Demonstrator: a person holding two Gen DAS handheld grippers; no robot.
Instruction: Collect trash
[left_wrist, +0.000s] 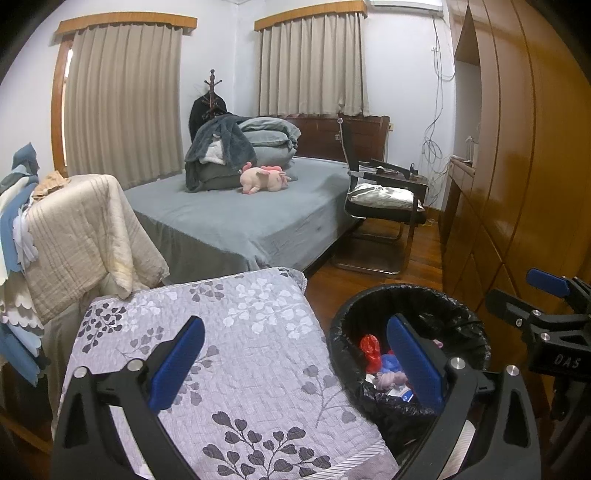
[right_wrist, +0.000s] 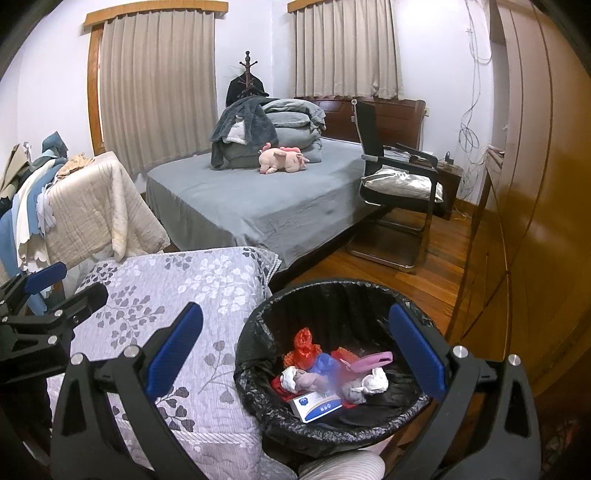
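Hovering with its blue pads spread wide and nothing between them, the right gripper (right_wrist: 295, 354) sits directly over the bin (right_wrist: 258, 317) — black-lined, round, on the wood floor (right_wrist: 436, 266) at near right. The left gripper (left_wrist: 295, 365), equally parted and empty, hangs above the floral quilt (left_wrist: 236, 354), the bin just to its right. Inside lie the trash (right_wrist: 317, 373): red wrappers, crumpled tissues, a small white box (right_wrist: 317, 404). The right hand looks nearer. Judging by this, the liner's rim is the next target; the wardrobe (right_wrist: 535, 221) crowds the right side, while the floor beyond, toward the chair (right_wrist: 399, 184), lies open.
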